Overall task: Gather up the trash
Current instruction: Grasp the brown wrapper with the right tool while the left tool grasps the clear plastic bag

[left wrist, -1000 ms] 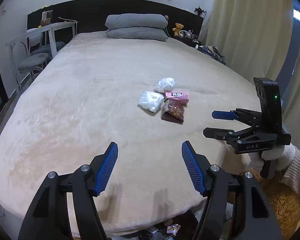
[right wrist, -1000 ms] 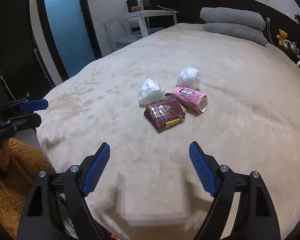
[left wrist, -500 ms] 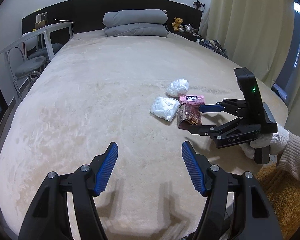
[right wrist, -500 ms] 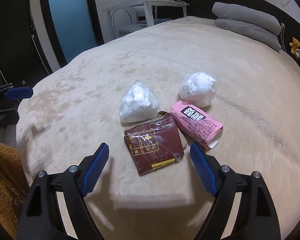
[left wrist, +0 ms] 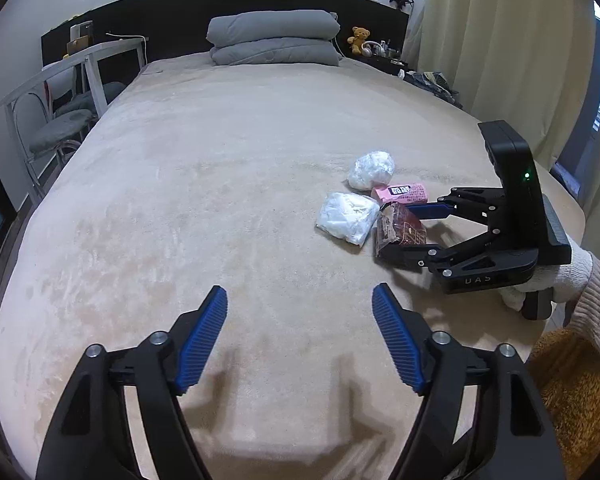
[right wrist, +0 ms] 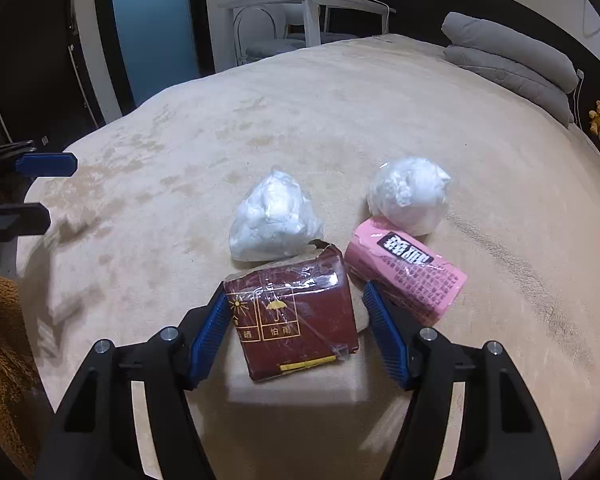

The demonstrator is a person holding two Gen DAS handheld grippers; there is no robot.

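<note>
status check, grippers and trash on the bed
Right gripper open, straddling dark red packet. Left gripper open, empty, over bare bed. Pink wrapper crowds right finger; two white bags just behind.

On the beige bed [right wrist: 340, 128], the right hand-held gripper [right wrist: 294, 316] straddles a dark red packet [right wrist: 296, 312], its blue pads spread apart on either side of it. Just right of the packet lies a pink wrapper [right wrist: 412, 276]. Behind the packet sit two white crumpled bags [right wrist: 274, 220], one touching the pink wrapper's far end.
</note>
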